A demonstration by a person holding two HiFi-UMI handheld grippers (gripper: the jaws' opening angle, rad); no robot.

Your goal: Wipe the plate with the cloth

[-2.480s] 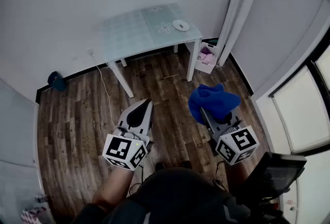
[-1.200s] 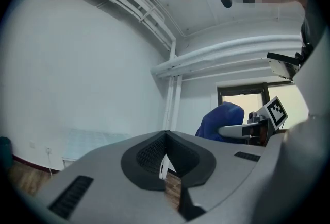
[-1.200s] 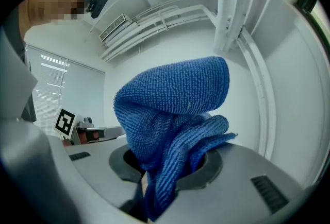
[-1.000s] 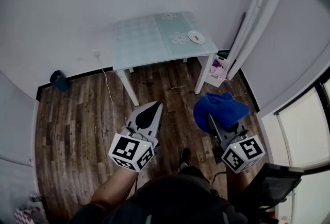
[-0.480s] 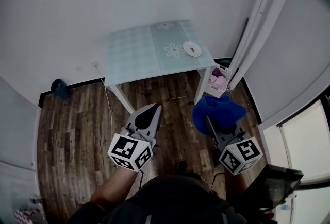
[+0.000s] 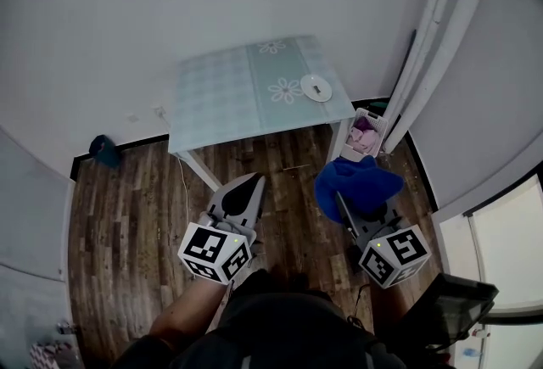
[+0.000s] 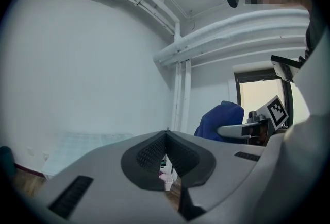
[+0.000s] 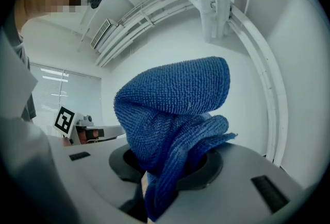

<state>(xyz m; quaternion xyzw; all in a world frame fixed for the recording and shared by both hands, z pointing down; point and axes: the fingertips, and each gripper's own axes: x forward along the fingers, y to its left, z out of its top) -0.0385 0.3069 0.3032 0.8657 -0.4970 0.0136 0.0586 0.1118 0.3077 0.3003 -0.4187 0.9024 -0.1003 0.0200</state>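
Holding blue cloth [image 6: 356,185] in right gripper [image 6: 348,215], jaws clamped on a bunched fold low down, with the rest mounded loose over the tips. Secure enough for carrying, and leaves a soft wad out front for pressing on a dish. Holding left gripper [image 6: 248,187] closed tip to tip on nothing, level beside the right one and apart from the cloth. Looks parked: no job for it until something needs steadying.

Spotting plate [image 6: 316,87] well ahead: small, white, near the right-hand edge of the pale green surface [image 6: 221,87], just beside a flower print. Nothing else on that surface. Carrying both grippers over the wood floor [image 6: 127,189], well short of the surface edge, so no contact with the plate yet.

Judging this as the approach stage: no wiping begun. Next up: close the gap, then bring the cloth wad down onto the plate face. Expecting a light plate on a smooth top to skate under a push; sitting that near the edge, could slide off toward the basket [image 6: 366,131] by the leg. Probably worth pinning the rim with the left gripper first. Can't tell from here whether the plate is dirty or wet.
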